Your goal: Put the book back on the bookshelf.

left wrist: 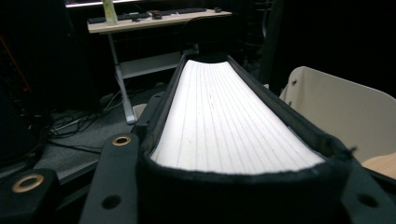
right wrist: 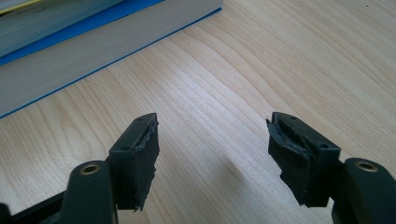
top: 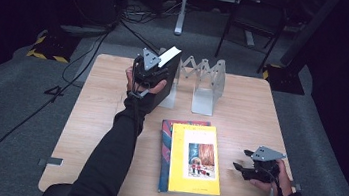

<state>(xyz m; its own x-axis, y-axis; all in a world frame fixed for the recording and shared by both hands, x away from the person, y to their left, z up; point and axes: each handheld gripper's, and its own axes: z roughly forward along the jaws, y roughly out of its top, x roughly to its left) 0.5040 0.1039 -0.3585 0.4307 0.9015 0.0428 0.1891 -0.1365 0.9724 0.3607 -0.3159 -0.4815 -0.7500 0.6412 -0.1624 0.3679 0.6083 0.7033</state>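
— Where is the black book?
— Upper middle of the high view: the left gripper [top: 158, 71] holds the black book [top: 165, 74] upright beside the grey metal book rack [top: 204, 84], jaws clamped on its covers. In the left gripper view, the white page edges [left wrist: 224, 126] run away between the jaws.
— And the other hand?
— Lower right — the right gripper [top: 244, 169] rests low over the wooden table [top: 104, 119], jaws spread with nothing between them, near the stacked books [top: 190, 158].

Book stack [top: 190, 158] on table [top: 99, 119]; rack [top: 204, 84] behind; held book [top: 163, 74] left of rack.
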